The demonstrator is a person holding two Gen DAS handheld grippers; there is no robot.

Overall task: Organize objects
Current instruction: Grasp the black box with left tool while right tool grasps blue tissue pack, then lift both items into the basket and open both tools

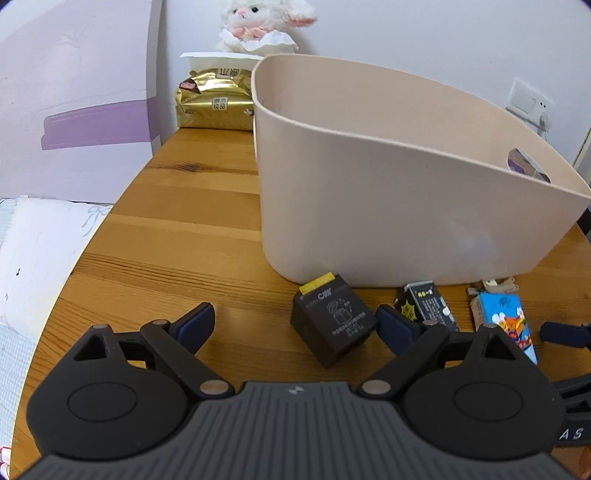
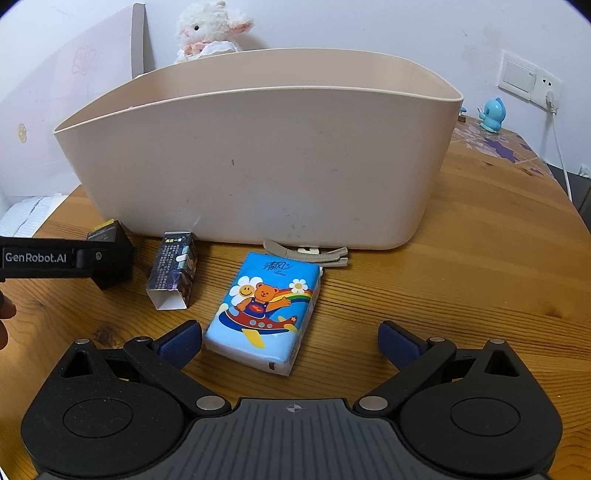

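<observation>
A large beige bin (image 1: 388,206) (image 2: 258,162) stands on the wooden table. In front of it lie a black box with a yellow end (image 1: 330,319) (image 2: 110,232), a small dark carton (image 1: 430,301) (image 2: 173,273), a blue tissue pack with a cartoon bear (image 2: 264,310) (image 1: 508,321) and beige hair clips (image 2: 314,254) (image 1: 496,286). My left gripper (image 1: 295,325) is open, with the black box between its fingers, nearer the right one. My right gripper (image 2: 290,341) is open, with the near end of the tissue pack between its fingers.
A gold snack bag (image 1: 214,103) and a white plush lamb (image 1: 262,22) sit behind the bin. A blue toy figure (image 2: 493,114) and a wall socket with cable (image 2: 550,96) are at the far right. The table's left edge borders white bedding (image 1: 40,251).
</observation>
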